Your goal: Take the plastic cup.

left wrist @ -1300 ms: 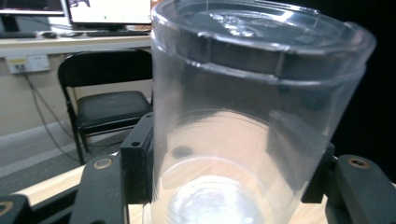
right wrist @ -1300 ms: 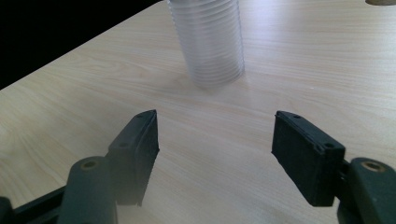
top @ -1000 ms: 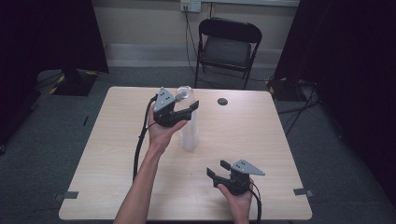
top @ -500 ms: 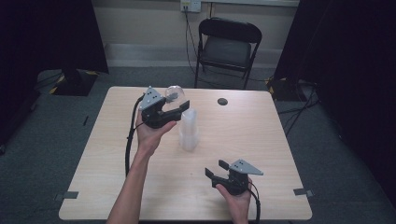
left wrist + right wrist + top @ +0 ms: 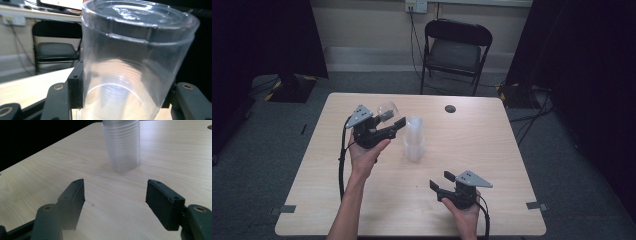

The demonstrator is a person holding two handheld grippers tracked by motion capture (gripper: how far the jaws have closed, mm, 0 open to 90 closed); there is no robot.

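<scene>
The clear cup [image 5: 135, 65] is clamped between the jaws of your left gripper [image 5: 384, 125], held above the counter [image 5: 512, 150] just left of the stack of cups [image 5: 413, 139]. One cup is off the stack, it seems; setting it down is left, and the rest of the stack stands untouched. Your right gripper [image 5: 448, 186] rests near the counter's front edge, jaws spread wide with nothing between them, pointed toward the stack.

Overhead and right views share cup stack [image 5: 413, 139].
</scene>
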